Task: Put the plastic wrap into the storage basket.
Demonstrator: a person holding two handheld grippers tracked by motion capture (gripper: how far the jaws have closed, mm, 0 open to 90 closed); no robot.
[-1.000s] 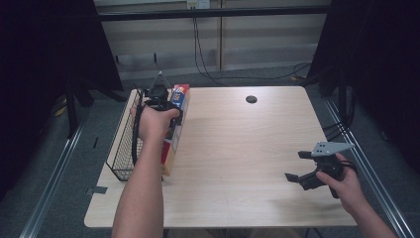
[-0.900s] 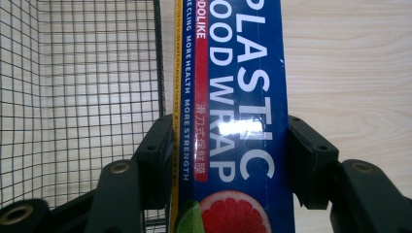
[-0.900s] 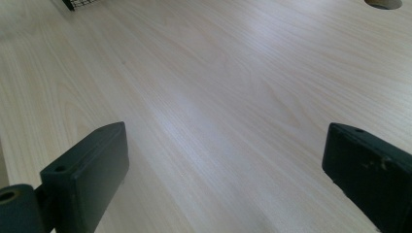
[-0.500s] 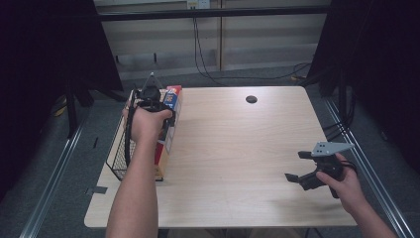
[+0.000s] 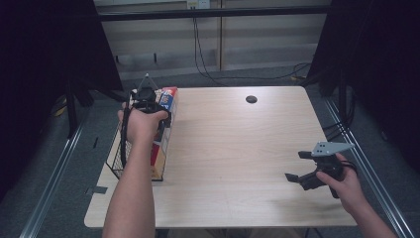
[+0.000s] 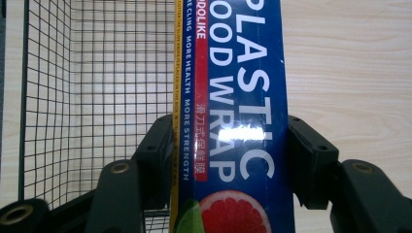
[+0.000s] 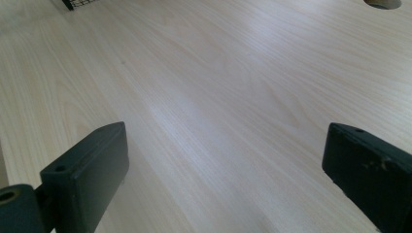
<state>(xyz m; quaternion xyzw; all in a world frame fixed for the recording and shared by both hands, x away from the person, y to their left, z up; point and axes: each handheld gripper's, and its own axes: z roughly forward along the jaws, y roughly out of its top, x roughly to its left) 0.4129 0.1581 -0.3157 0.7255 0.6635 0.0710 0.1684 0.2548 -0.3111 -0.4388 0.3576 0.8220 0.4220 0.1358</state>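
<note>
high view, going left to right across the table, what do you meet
wire basket → plastic wrap box clamped in the left claw → bare table with its round hole → right claw, open, low over the tabletop

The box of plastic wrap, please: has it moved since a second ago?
Yes. The left gripper has carried the box of plastic wrap leftwards, towards the wire basket at the table's left edge.
</note>
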